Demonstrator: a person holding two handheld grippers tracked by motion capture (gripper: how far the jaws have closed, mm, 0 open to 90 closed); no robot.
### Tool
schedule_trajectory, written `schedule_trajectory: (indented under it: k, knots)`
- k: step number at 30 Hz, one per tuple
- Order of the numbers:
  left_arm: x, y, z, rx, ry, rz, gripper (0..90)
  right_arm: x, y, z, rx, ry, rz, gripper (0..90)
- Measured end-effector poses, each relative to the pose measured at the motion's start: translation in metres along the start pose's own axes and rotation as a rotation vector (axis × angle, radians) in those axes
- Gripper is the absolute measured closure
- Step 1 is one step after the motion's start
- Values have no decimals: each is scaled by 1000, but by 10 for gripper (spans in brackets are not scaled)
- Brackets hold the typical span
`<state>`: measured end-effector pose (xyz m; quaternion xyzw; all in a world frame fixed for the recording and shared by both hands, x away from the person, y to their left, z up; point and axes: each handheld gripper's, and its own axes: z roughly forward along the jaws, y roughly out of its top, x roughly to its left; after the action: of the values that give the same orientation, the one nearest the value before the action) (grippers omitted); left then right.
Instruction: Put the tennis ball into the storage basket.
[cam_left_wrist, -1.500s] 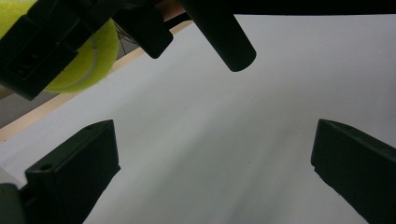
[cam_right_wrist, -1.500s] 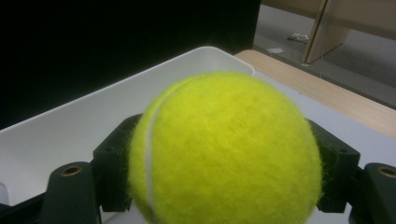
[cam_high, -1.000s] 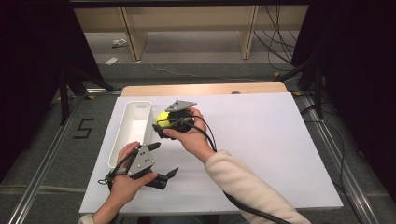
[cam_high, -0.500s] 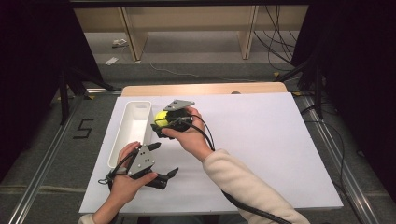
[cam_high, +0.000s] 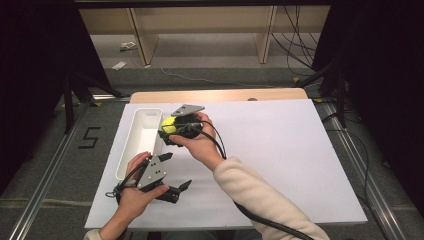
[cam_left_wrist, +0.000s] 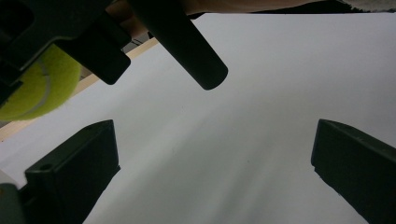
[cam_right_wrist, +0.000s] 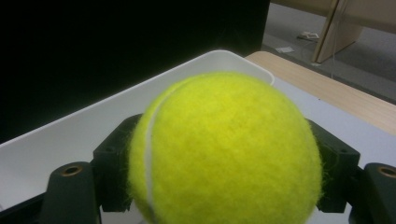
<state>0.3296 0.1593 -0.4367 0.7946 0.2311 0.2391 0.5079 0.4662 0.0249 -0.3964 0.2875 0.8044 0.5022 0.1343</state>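
Over the tray: right claw (cam_high: 167, 131) clamps the tennis ball (cam_high: 169, 125) above the white tray (cam_high: 142, 142).
Left claw (cam_high: 176, 170): jaws wide apart, holding nothing, low over the counter (cam_high: 280, 160).

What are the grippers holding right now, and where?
Right gripper clamps the fuzzy yellow tennis ball across its middle. Left gripper is open, holding nothing.
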Motion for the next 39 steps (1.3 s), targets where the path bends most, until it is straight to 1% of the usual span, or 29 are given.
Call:
schedule_trajectory:
  k: [12, 16, 27, 33, 39]
  knots:
    - [0, 0, 0, 0, -3, 0, 5, -1, 2, 2, -2, 2, 11, 260]
    - [0, 0, 1, 1, -6, -1, 5, 0, 4, 4, -2, 6, 7, 261]
    - [0, 0, 1, 2, -5, 0, 5, 1, 2, 7, 8, 10, 10, 260]
    - [0, 0, 1, 3, -6, 1, 6, 1, 5, 8, 4, 13, 5, 260]
    - [0, 0, 1, 3, -6, 1, 6, 4, 6, 10, 11, 18, 0, 260]
